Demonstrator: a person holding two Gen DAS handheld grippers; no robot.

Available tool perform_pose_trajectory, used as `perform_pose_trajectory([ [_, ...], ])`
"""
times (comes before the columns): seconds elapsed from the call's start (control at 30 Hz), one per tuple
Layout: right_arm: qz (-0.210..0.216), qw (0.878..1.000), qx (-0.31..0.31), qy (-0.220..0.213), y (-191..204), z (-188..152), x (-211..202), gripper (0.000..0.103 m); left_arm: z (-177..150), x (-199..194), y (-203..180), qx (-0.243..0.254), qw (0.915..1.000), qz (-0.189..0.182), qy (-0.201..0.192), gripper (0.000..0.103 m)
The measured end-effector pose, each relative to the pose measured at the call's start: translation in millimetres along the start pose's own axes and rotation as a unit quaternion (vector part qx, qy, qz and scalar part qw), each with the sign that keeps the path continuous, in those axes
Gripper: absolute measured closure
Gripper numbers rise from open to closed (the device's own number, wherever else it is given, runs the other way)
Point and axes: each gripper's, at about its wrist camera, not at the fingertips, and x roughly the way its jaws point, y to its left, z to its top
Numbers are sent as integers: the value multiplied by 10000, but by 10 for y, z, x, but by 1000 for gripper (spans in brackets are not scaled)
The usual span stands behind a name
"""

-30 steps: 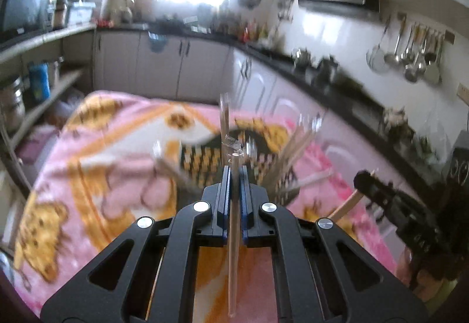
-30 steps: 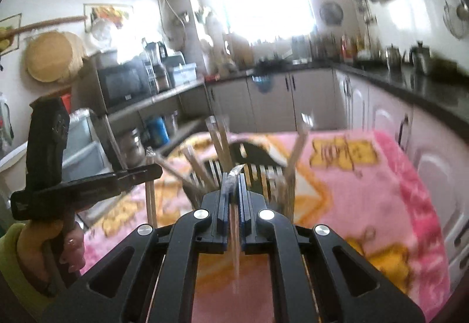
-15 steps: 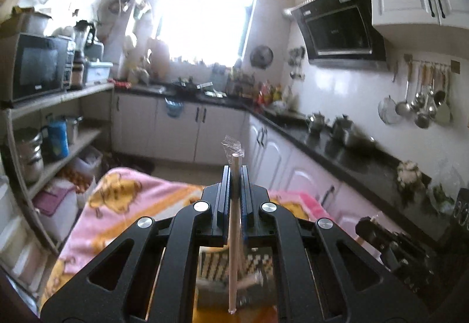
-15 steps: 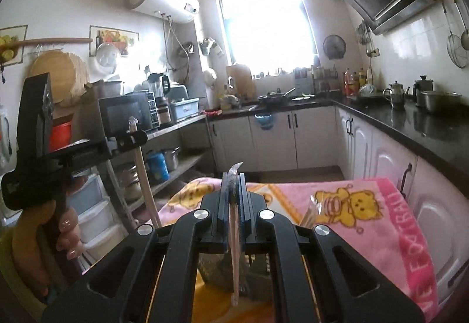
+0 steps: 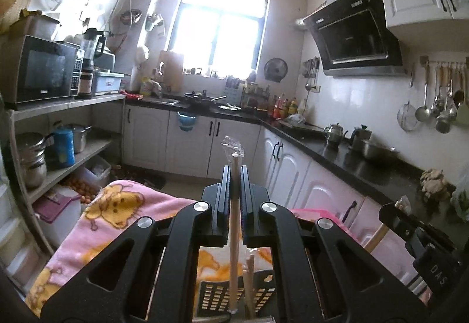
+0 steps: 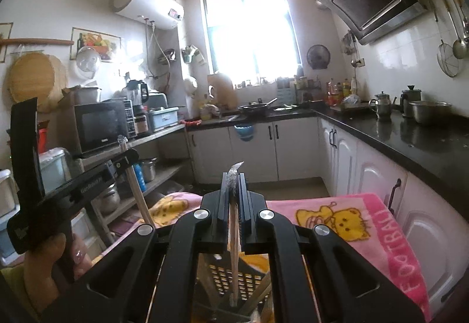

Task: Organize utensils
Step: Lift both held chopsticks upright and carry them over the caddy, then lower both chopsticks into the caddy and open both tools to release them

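Observation:
My left gripper (image 5: 234,173) is shut on a plastic-wrapped pair of wooden chopsticks (image 5: 234,235), held upright above a black perforated utensil holder (image 5: 217,296) that has other chopsticks in it. My right gripper (image 6: 234,179) is shut on another wrapped pair of chopsticks (image 6: 234,241), held upright above the same holder (image 6: 225,279). The left gripper with its chopsticks (image 6: 136,185) shows at the left of the right wrist view. The right gripper (image 5: 410,226) shows at the lower right of the left wrist view.
The holder stands on a table covered with a pink cartoon blanket (image 6: 366,223). White cabinets and a black counter (image 6: 410,135) run along the right. Open shelves with a microwave (image 5: 41,71) and pots stand at the left.
Both grippers have risen and tilted up with their chopsticks. The holder has dropped from mid-frame to the bottom edge, and the kitchen now fills both views.

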Motion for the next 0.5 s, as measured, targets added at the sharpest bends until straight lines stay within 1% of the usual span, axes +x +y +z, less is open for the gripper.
perform_pose_trajectory([
  [0.33, -108, 9997, 216, 98, -171, -329, 305, 98, -351, 315, 11, 54, 9993, -3, 363, 102],
  [0.4, -130, 9995, 249, 123, -204, -402, 362, 98, -409, 369, 48, 17, 9987, -18, 500, 102],
  [0.5, -178, 9989, 327, 295, -238, -492, 442, 98, -505, 473, 87, -32, 9967, -82, 805, 102],
])
